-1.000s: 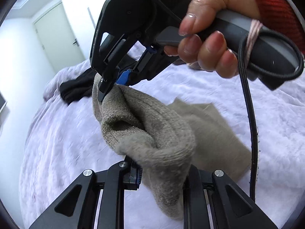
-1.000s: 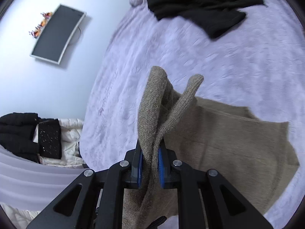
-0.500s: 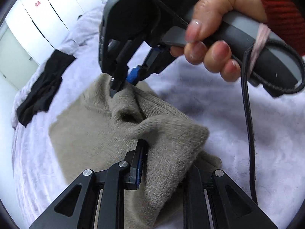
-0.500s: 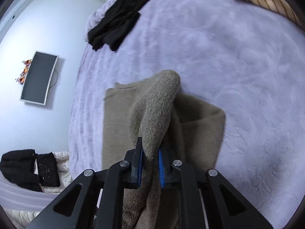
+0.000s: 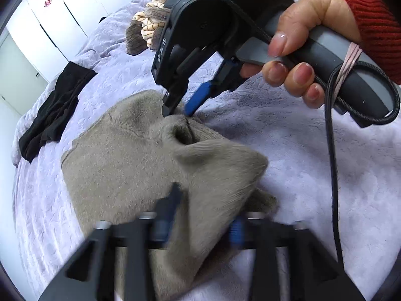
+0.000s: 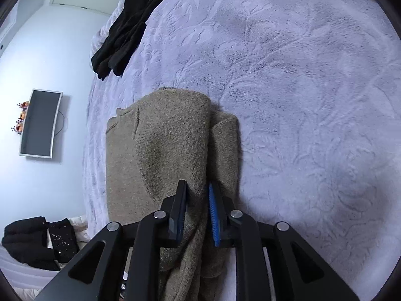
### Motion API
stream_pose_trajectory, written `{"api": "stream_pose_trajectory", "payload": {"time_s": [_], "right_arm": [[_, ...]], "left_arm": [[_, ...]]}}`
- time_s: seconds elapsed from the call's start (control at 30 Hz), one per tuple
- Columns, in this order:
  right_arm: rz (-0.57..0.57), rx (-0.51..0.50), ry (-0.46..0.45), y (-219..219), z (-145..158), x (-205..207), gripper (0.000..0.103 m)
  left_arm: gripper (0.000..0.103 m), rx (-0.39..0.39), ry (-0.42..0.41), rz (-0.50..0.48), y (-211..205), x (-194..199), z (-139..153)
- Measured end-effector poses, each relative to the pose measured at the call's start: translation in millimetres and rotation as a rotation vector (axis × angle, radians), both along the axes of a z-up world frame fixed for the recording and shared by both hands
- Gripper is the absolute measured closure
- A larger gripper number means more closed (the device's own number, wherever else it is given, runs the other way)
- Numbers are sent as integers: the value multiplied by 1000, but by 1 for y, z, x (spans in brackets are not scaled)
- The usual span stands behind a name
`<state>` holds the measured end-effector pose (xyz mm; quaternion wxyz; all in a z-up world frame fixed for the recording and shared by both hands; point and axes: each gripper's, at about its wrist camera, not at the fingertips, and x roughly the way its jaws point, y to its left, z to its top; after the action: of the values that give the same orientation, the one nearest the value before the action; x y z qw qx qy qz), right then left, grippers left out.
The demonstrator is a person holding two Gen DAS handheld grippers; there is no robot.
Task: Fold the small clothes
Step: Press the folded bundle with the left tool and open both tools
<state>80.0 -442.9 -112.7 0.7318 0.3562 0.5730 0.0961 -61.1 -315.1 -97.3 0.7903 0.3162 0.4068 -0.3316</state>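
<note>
Taupe knit wool fills the gap between both pairs of jaws. In its own view the right gripper (image 6: 196, 215) has its jaws parted around a ridge of the taupe garment (image 6: 160, 150), the blue pads just beside the cloth rather than pressed hard into it; it looks like a grip that is loosening. Seen from the left wrist, the same tool, held in the person's right hand (image 5: 298, 57), points its tips down at the far edge of the fold, touching the fabric or just above it.

The left gripper (image 5: 200, 215) is badly blurred. Its jaws stand wide apart with a thick bunch of the knit lying between them, so it appears spread, not pinching.

Further out, the garment lies on the lilac bedspread (image 6: 300, 100). One layer is doubled over the layer beneath, with a rounded folded edge at the far end and a narrower strip showing beside it. A puckered hollow (image 5: 183, 135) near the right tool's tips shows the top layer is not yet flat.

My reading is that one fold is laid down and is being let go. Smoothing it, and probably another fold to make it compact, remain. A black garment (image 6: 125, 30) lies well apart near the bed's edge, seemingly unfolded, and a striped heap (image 5: 155, 20) sits further up the bed.
</note>
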Motion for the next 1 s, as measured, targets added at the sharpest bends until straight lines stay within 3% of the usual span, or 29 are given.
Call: {"api": "stream_pose_trajectory", "payload": {"time_s": [0.03,0.1,0.23,0.37,0.5,0.57,0.73,0.77,0.8,0.83,0.87,1.0], "right_arm": [[-1,-19,10,0,4,-3,55],[-4,-60,14,1,15,-15,47],[-25,-38,-12,3,36,-51,47],[-115,17,-11,4,44,-102,47],[-217,179,-10,14,41,-149,47],[-209,256,1,34,33,-155,47],[-230,320,29,71,1,-142,47],[-256,341,26,74,-5,-138,47],[-283,361,30,77,-11,-132,56],[-300,376,36,80,-16,-127,83],[-314,393,64,84,-22,-120,94],[-290,442,23,102,-9,-112,95]], "left_arm": [[24,-24,-14,5,6,-4,5],[23,-56,-5,4,16,-17,15],[23,-98,123,97,50,-5,25],[23,-198,305,344,106,36,25],[23,-313,471,583,157,78,4],[23,-352,531,631,169,93,-9],[24,-402,713,656,169,117,-46],[34,-401,727,651,167,117,-49],[46,-399,733,631,163,114,-46],[47,-371,714,610,160,113,-44],[53,-358,694,580,158,110,-41],[56,-318,643,483,163,100,-34]]}}
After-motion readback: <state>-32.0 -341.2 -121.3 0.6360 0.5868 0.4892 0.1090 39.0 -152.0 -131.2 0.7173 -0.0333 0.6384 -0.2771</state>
